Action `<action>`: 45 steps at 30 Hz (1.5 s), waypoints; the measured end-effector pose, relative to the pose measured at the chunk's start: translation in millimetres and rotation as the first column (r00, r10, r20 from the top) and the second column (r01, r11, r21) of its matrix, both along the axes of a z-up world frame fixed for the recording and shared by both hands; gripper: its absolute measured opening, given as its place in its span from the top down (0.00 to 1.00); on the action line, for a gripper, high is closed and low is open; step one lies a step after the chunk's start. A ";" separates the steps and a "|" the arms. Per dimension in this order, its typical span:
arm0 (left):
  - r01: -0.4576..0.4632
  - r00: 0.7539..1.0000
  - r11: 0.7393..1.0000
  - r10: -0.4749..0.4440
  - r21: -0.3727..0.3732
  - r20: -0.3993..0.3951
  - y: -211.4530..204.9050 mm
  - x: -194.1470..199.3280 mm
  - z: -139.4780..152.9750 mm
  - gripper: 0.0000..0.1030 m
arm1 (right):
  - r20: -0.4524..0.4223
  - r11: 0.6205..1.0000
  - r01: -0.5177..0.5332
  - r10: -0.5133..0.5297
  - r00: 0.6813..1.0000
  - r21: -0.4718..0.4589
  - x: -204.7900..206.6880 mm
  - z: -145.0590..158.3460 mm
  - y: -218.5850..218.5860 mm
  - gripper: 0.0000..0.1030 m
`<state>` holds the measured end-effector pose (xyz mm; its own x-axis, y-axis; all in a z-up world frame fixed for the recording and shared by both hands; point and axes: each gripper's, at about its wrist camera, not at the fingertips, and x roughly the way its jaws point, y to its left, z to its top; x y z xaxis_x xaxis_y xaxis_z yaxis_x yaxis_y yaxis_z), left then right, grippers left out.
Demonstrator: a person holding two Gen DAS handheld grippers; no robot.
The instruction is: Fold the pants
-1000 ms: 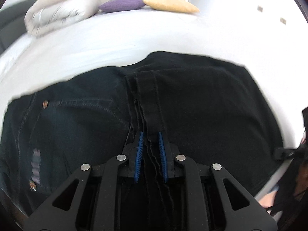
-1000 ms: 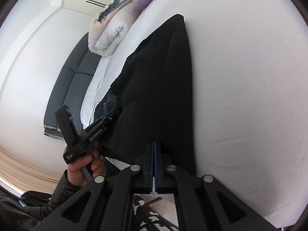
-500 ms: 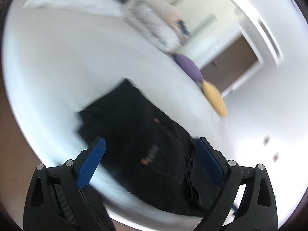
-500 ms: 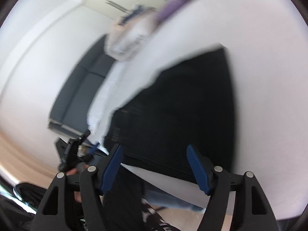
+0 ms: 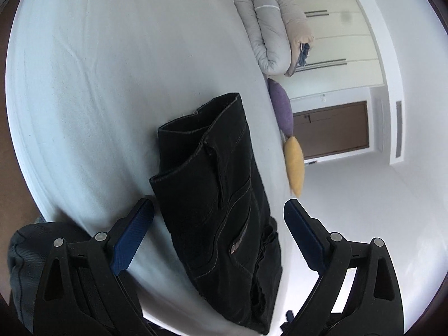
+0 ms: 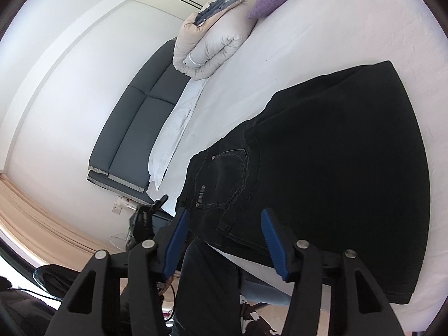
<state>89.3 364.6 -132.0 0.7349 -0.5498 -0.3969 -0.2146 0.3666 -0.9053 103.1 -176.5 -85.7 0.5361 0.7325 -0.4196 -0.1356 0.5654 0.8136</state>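
Folded black jeans (image 5: 224, 207) lie on the white bed (image 5: 112, 84) near its front edge. They also show in the right wrist view (image 6: 330, 173), with a back pocket and a label facing up. My left gripper (image 5: 218, 224) is open and empty, held above and apart from the jeans. My right gripper (image 6: 224, 229) is open and empty, held off the bed's edge near the waistband end.
A rolled duvet (image 5: 277, 33), a purple cushion (image 5: 281, 109) and a yellow cushion (image 5: 294, 165) lie at the head of the bed. A dark sofa (image 6: 134, 128) stands beside the bed. The person's leg (image 6: 204, 288) is below the right gripper.
Both grippers were shut on the jeans a second ago. Both have let go, opened wide and pulled back from the bed. The jeans now lie folded.
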 end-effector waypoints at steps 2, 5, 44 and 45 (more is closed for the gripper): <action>-0.002 1.000 1.000 0.002 -0.015 0.009 -0.1 1.8 -6.9 0.08 | -0.004 1.000 0.001 -0.001 1.000 0.004 -0.5 -1.1 -1.1 0.47; -0.025 0.999 0.996 0.026 -0.084 0.019 7.0 3.1 -16.2 0.08 | -0.006 1.000 -0.003 0.003 1.000 0.006 0.6 -0.7 -0.4 0.48; 0.198 0.820 0.542 -0.548 0.817 0.165 -262.2 64.6 156.9 0.86 | -0.183 0.998 -0.027 0.036 0.982 0.052 100.8 -55.9 4.5 0.42; 0.216 0.796 0.505 -0.587 0.835 0.149 -284.7 63.8 154.3 0.86 | -0.166 0.996 -0.006 0.020 0.986 0.086 95.9 -51.0 -5.4 0.32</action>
<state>153.1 80.0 22.3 0.6904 -0.4584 -0.5596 0.4209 0.8837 -0.2046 199.0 -181.9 -136.7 0.4542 0.7758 -0.4380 -0.0016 0.4924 0.8704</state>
